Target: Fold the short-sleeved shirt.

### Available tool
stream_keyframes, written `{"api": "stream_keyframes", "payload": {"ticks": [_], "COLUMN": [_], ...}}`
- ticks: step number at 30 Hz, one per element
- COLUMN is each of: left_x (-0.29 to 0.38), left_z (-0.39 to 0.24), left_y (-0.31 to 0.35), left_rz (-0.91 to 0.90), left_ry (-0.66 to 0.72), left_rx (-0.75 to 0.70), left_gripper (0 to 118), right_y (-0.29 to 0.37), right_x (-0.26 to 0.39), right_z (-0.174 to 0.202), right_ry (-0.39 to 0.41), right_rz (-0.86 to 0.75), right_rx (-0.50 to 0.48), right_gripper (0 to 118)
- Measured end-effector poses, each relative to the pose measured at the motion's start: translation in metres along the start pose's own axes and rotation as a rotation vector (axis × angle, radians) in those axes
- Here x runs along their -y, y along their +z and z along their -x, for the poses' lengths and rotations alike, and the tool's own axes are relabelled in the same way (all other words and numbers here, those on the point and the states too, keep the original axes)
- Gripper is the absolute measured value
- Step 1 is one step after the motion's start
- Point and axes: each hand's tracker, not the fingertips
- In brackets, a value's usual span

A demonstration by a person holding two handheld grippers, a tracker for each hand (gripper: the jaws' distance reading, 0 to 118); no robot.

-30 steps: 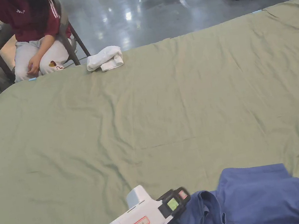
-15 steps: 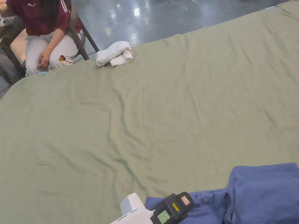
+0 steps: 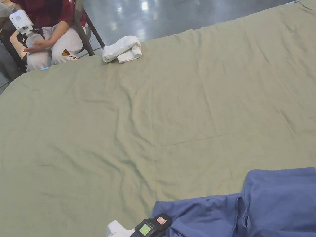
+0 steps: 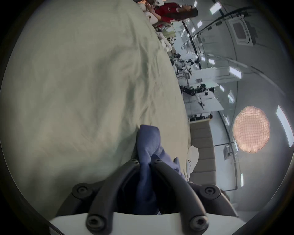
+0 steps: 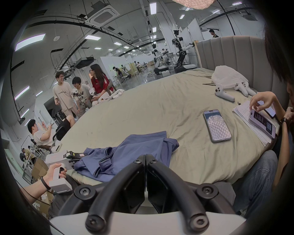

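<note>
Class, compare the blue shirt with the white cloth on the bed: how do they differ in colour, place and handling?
The blue shirt is dark blue; the white cloth is white. The blue shirt lies rumpled at the near edge of the bed; the white cloth is bunched at the far edge. The left gripper clamps the blue shirt; nothing touches the white cloth. Both rest on the bed.
</note>
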Motion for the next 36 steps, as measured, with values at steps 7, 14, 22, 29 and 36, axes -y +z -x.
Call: {"api": "stream_keyframes", "payload": {"ticks": [7, 14, 22, 29, 36], "left_x": [-0.043, 0.021, 0.117, 0.095, 0.111], "left_z": [-0.052, -0.132, -0.145, -0.135, -0.104], "left_y": [0.091, 0.045, -0.094, -0.072, -0.103], "left_rz": [-0.142, -0.073, 0.208, 0.195, 0.283], "left_ry": [-0.289, -0.469, -0.591, -0.451, -0.394], "left_rx": [-0.161, -0.053, -0.112, 0.083, 0.018], "left_gripper": [5, 5, 15, 76, 1], "right_y": [-0.014, -0.014, 0.004, 0.003, 0.002], "right_x": [0.001, 0.002, 0.01, 0.023, 0.022], "right_z": [0.0, 0.007, -0.003, -0.021, -0.017], "right_ry": [-0.025, -0.022, -0.024, -0.058, -0.048], "right_rz": [0.003, -0.007, -0.009, 0.015, 0.016], "right_rx": [-0.036, -0.06, -0.021, 0.006, 0.002], "right_gripper": [0, 0, 0, 0, 0]}}
